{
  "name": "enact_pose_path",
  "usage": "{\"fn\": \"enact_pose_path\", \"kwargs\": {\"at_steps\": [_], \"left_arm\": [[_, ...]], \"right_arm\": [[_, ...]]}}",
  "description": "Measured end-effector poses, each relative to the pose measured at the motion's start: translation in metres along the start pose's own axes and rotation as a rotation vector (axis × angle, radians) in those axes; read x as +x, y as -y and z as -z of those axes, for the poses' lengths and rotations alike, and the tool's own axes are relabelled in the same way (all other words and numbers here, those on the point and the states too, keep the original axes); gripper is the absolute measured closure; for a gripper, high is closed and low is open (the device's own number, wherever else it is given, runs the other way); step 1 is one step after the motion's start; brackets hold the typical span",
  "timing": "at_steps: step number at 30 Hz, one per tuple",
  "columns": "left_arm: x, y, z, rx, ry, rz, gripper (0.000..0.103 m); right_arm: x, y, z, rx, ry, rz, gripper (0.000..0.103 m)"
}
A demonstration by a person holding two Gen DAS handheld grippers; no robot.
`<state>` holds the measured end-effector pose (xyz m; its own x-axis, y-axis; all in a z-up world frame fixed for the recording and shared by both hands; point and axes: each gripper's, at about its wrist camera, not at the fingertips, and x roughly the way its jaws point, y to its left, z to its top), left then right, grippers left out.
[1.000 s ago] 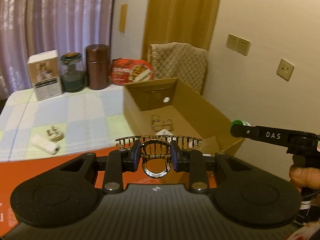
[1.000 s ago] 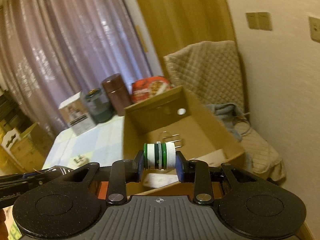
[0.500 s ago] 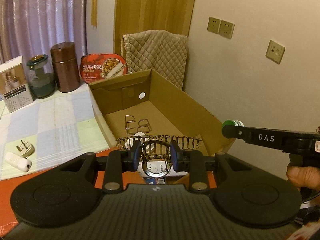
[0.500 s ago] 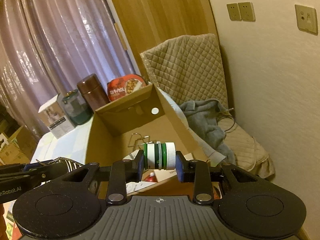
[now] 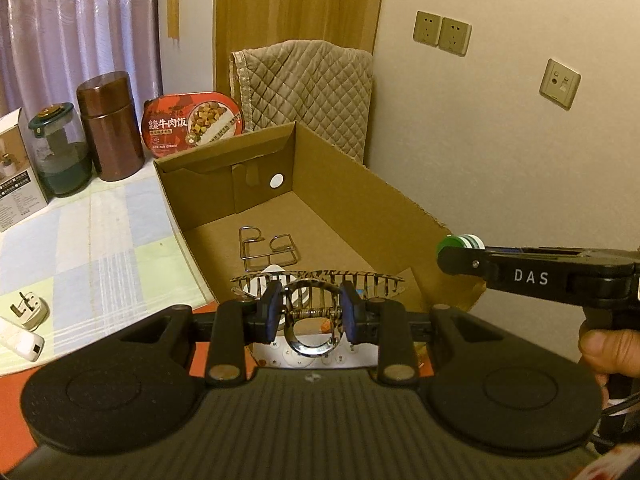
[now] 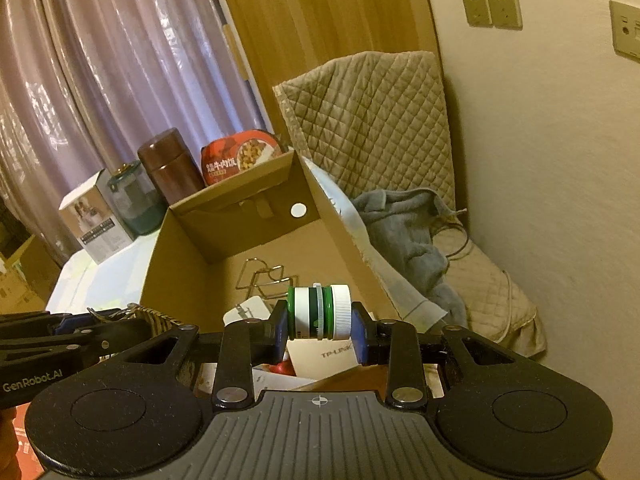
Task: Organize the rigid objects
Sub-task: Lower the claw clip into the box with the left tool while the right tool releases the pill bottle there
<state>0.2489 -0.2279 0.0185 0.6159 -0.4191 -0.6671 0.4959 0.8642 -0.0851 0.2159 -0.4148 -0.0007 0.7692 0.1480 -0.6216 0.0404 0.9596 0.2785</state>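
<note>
Both grippers: I have each one loaded and held over the near end of the cardboard box (image 5: 384, 200).
Left gripper (image 5: 311, 312): its pads pinch a tortoiseshell hair claw clip (image 5: 316, 280) by the ring-shaped handles, teeth spread wide across the front.
Right gripper (image 6: 319, 334): pressed onto the two ends of a small green bottle with a white cap (image 6: 319, 311), lying sideways between the pads.
Box contents: a wire rack (image 5: 267, 249) lies on the box floor; a white TP-Link box (image 6: 324, 354) sits at the near end, below the bottle.
Surface: a white plug adapter (image 5: 27, 307) lies on the checked cloth left of the box; a brown canister (image 5: 110, 126), a green jar (image 5: 60, 152) and a beef rice meal pack (image 5: 192, 124) stand behind.
</note>
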Motion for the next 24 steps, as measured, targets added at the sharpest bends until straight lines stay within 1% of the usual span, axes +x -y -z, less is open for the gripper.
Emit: {"fn": "enact_pose_path", "kwargs": {"at_steps": [11,22,24], "left_arm": [[0.018,0.002,-0.005,0.024,-0.014,0.001,0.077],[0.035,-0.004,-0.009,0.014,-0.023,0.009,0.076],[0.034,-0.005,-0.009,0.013,-0.014,0.006,0.076]], "right_arm": [[0.014,0.002,0.0,-0.01,-0.019,0.001,0.075],[0.017,0.007,0.0,0.0,-0.025,0.004,0.075],[0.017,0.007,0.0,-0.001,-0.025,0.003,0.075]]}}
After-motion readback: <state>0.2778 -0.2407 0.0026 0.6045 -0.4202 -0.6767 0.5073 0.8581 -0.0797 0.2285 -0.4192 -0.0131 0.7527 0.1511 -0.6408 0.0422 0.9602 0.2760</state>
